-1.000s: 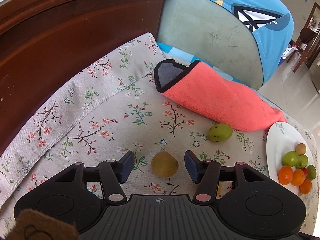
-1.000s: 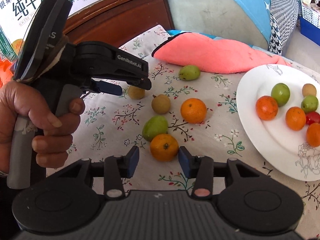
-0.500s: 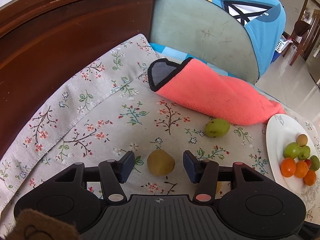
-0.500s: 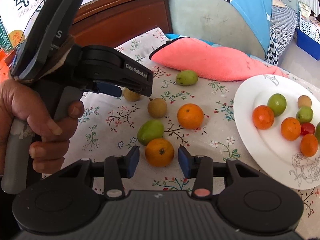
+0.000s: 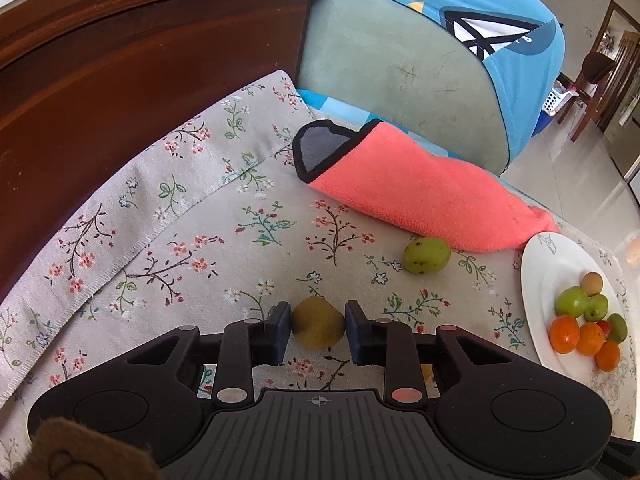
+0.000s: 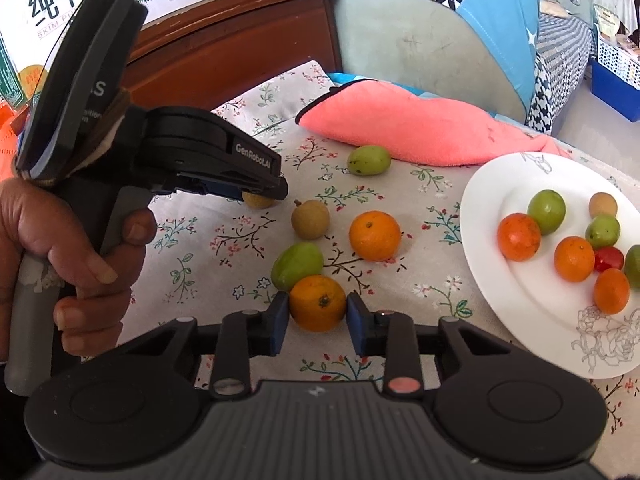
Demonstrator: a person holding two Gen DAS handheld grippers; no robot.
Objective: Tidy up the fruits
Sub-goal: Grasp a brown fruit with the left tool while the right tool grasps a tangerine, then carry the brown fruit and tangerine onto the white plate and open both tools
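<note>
My left gripper [image 5: 317, 330] is shut on a small yellow-brown fruit [image 5: 317, 327] that rests on the floral tablecloth [image 5: 192, 240]. It also shows in the right wrist view [image 6: 264, 196]. My right gripper [image 6: 317, 322] is shut on an orange [image 6: 317, 302] on the cloth. Loose fruit lies near: a green fruit [image 6: 297, 265] touching the orange, a second orange [image 6: 374, 235], a brown longan [image 6: 310, 220] and a green fruit [image 6: 368, 160] by the towel. A white plate [image 6: 532, 312] at the right holds several fruits.
A rolled pink towel [image 5: 424, 196] lies across the back of the cloth. A dark wooden headboard [image 5: 120, 80] rises at the left, with a blue-and-grey cushion [image 5: 420, 52] behind the towel. A milk carton box [image 6: 52, 4] stands at the back left.
Both grippers have closed: the left jaws came in onto the yellow-brown fruit and the right jaws onto the near orange. Both have also edged slightly forward.
</note>
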